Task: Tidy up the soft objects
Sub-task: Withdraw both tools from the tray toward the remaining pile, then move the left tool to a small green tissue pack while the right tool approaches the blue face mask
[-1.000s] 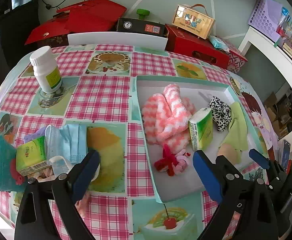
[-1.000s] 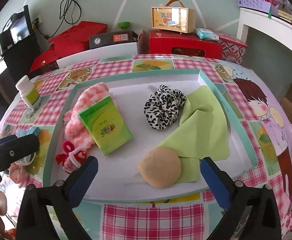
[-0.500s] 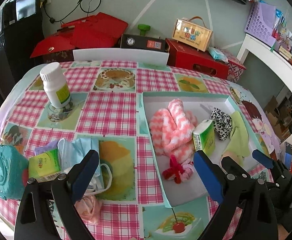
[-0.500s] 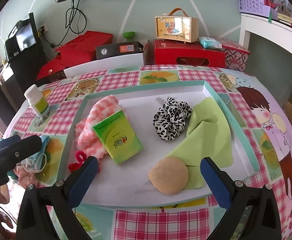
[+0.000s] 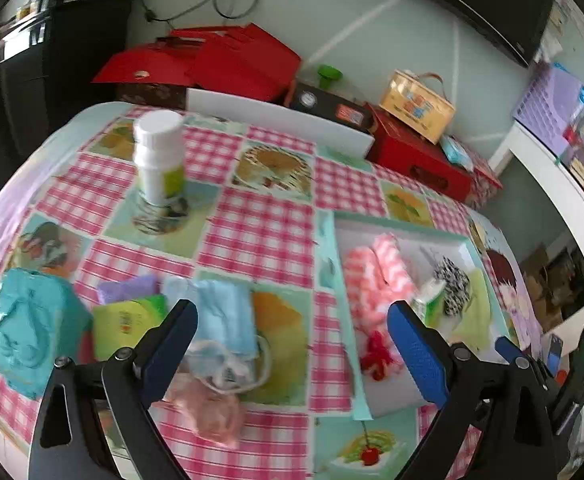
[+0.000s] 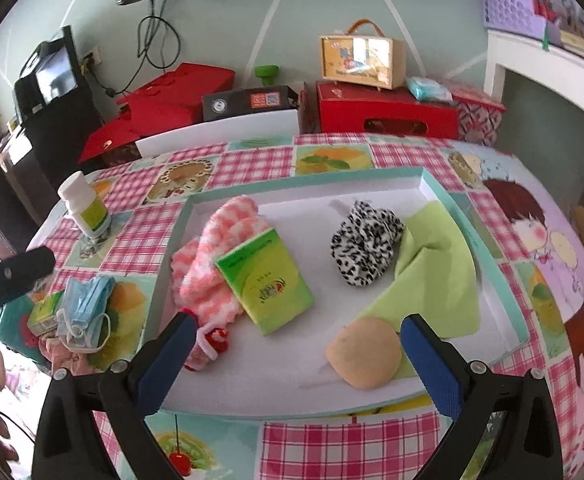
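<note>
**A:** Two groups of soft things, as you can see. The larger is the tray (image 6: 487, 240), filling the middle of your right view. It holds the green cloth (image 6: 435, 276) at centre right, the pink-and-white fuzzy sock (image 6: 208, 276) at centre left, and the green tissue pack (image 6: 264, 284) lying partly on the sock. The spotted scrunchie (image 6: 365, 252) touches the cloth's upper edge, the tan round puff (image 6: 363, 354) sits on the cloth's lower corner, and a small red-and-pink hair tie (image 6: 208, 344) lies near the tray's lower left.

**B:** And what's left outside?

**A:** The smaller heap, at lower left of your left view: a teal pouch (image 5: 32, 328), blue face masks (image 5: 224, 320), a second tissue pack (image 5: 126, 324), a purple packet (image 5: 130, 288) and something pink (image 5: 212, 408), blurred. They look unsorted, so I'd judge those come next.

**B:** My claws?

**A:** Your left gripper (image 5: 292, 340) is spread wide and empty, hovering above the table with the masks by its left finger, probably lined up for them. Your right gripper (image 6: 295, 344) is likewise spread and empty, low over the tray's near edge.

**B:** The white bottle (image 5: 160, 160)?

**A:** Upright at upper left, well apart from both groups; it's hard, so likely no part of this.
</note>
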`<state>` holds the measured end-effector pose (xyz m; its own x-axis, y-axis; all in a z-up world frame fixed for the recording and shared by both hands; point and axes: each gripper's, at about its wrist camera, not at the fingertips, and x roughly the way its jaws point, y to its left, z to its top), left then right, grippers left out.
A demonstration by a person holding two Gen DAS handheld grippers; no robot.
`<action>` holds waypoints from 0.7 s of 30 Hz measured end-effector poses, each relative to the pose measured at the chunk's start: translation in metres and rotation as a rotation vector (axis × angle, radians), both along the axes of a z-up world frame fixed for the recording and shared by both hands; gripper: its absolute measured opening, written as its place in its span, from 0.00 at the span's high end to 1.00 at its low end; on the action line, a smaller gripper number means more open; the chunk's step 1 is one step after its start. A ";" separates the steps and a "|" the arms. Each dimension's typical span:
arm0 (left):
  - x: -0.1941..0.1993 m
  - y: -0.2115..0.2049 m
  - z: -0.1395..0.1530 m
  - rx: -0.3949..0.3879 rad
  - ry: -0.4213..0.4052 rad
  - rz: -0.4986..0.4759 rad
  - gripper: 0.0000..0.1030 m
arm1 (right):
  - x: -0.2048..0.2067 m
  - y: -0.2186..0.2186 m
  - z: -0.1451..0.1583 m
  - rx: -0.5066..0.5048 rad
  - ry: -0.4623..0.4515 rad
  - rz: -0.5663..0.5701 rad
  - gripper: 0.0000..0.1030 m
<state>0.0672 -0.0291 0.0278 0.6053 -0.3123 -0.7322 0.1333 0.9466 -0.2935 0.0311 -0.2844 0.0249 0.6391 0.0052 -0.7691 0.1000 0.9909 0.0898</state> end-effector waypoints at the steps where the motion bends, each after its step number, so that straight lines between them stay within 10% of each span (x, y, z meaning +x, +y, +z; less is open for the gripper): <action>1: 0.001 0.006 0.002 -0.002 -0.004 0.011 0.07 | 0.000 0.002 0.002 -0.006 -0.006 0.004 0.00; 21: 0.040 0.118 0.039 0.137 0.072 0.065 0.07 | 0.037 0.106 0.038 0.086 -0.010 0.275 0.00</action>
